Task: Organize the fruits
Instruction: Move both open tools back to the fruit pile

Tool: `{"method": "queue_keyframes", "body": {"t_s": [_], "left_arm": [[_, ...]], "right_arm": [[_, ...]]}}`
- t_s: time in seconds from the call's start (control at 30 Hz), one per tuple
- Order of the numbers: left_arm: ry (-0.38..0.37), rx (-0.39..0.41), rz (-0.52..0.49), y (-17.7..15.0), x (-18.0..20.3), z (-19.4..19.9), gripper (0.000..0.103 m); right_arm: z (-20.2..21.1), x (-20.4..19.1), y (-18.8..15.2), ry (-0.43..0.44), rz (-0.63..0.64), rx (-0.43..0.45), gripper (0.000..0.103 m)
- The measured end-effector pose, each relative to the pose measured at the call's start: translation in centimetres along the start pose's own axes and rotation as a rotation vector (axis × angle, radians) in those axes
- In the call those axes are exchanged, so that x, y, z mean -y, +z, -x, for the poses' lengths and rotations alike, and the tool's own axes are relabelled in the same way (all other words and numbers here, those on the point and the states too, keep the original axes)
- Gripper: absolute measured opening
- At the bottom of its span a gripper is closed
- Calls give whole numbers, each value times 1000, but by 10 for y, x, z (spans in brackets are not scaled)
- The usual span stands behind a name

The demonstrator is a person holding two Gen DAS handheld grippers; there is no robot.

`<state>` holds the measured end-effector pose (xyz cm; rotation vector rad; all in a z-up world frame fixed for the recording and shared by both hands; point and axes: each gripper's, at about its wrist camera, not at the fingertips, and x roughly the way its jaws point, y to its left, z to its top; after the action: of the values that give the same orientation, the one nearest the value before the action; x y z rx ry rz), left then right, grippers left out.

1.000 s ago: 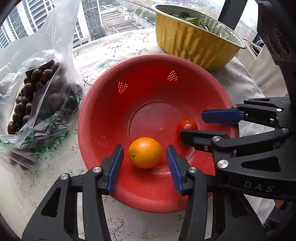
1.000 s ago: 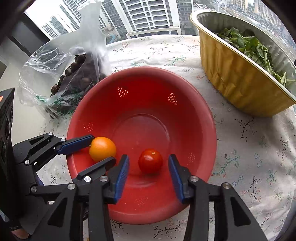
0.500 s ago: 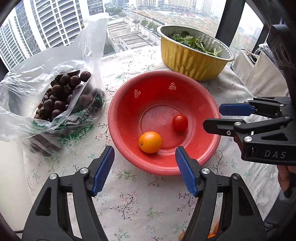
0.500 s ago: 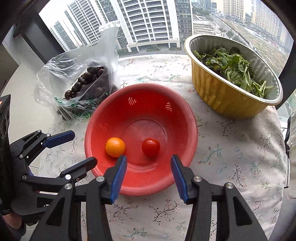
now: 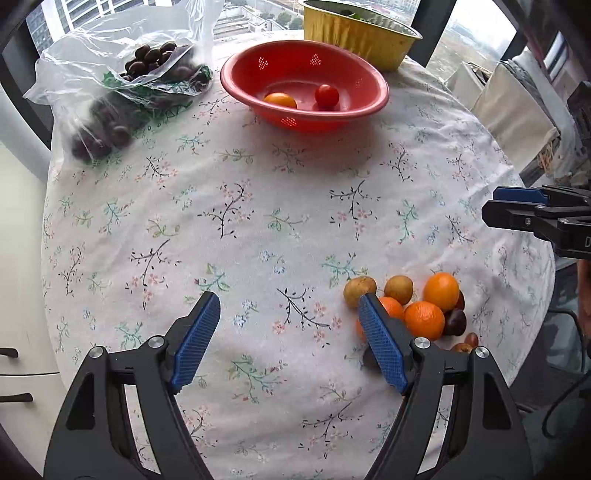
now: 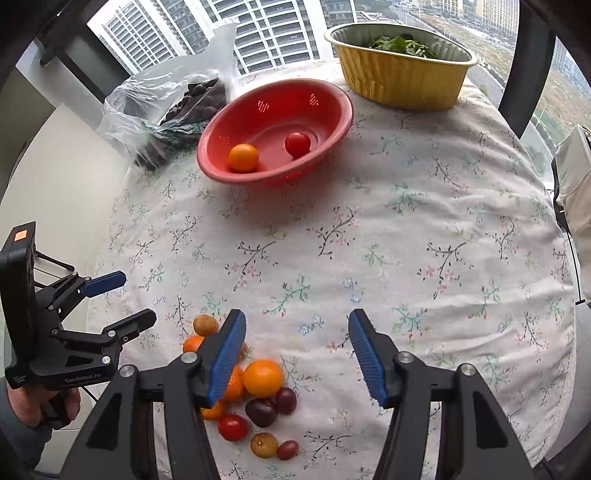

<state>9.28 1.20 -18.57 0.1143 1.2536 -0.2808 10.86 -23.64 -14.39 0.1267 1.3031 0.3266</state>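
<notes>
The right gripper (image 6: 297, 345) hangs over the floral tablecloth (image 6: 406, 229), jaws opening with nothing between them. Loose fruits (image 6: 258, 391) cluster beside its left finger. An orange (image 6: 242, 157) and tomato (image 6: 297, 144) sit in the red colander (image 6: 332, 122).

I'm looking at a round desk (image 6: 424, 229) w/ a white floral tablecloth (image 5: 258, 221), set right by a big window (image 6: 266, 33). Dark window frame posts (image 6: 524, 62) cut the view. Outside: high-rise apt blocks (image 6: 162, 33) on the left, lower roofs and open ground on the right. Flat grey daylight, soft shadows only. Left of the desk there's a white cabinet (image 5: 18, 354) w/ dark handles. Right side: pale cloth-covered furniture (image 5: 517, 110), can't tell what exactly.
</notes>
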Motion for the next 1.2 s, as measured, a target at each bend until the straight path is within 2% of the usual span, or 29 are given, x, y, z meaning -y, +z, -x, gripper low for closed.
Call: {"method": "queue_keyframes", "body": {"t_s": [0.2, 0.3, 0.4, 0.57, 0.7, 0.9, 1.07, 1.2], "left_arm": [[-34, -40, -113, -54, 34, -7, 76], [-46, -48, -180, -68, 53, -11, 76], [-74, -64, -186, -75, 64, -15, 76], [-147, -84, -134, -79, 70, -17, 76], [-150, -81, -145, -81, 74, -14, 76], [-158, -68, -147, -80, 72, -14, 76], [-171, -70, -178, -83, 72, -17, 76], [-191, -78, -153, -81, 66, -21, 76]], "right_arm": [[-4, 4, -71, -15, -2, -61, 61], [-8, 8, -96, -10, -30, -84, 61], [-12, 10, -112, -7, -54, -91, 61], [-16, 3, -121, 6, -34, -82, 60], [-22, 3, -123, -2, -27, -107, 56], [-21, -5, -119, 36, -3, -113, 52], [-24, -16, -113, 55, 49, -117, 52], [-28, -28, -112, 40, 140, -113, 52]]}}
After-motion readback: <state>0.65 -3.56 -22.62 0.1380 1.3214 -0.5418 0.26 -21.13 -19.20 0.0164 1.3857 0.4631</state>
